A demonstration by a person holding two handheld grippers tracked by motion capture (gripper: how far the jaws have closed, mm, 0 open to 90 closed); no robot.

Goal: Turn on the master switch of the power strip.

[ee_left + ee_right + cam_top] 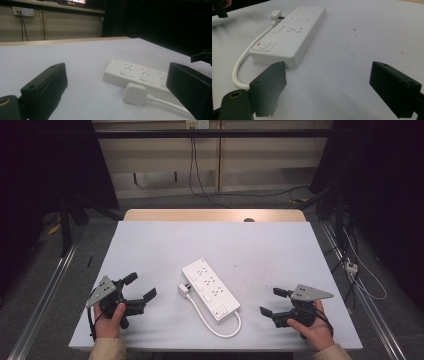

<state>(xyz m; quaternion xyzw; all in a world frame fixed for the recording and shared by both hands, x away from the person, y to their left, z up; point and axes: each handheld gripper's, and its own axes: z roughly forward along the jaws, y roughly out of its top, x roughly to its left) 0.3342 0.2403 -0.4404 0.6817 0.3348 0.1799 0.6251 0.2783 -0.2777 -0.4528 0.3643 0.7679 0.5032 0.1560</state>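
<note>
Your left gripper (140, 287) is spread wide and grasps nothing, resting at the near left of the table (280, 245). Your right gripper (272, 302) is likewise released and empty at the near right. Between them lies the white power strip (210, 289), angled, its plug (184, 289) lying just beside its left edge, the cord (220, 327) looping at its near end.

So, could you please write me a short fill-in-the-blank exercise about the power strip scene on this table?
1. The white plastic power strip lies between the left gripper and the ____ gripper.
2. Both grippers' jaws stand ____, holding nothing.
3. The white plug on the strip's white cable lies ____ on the grey table, beside the strip.

Missing words: right; open; unplugged
</note>
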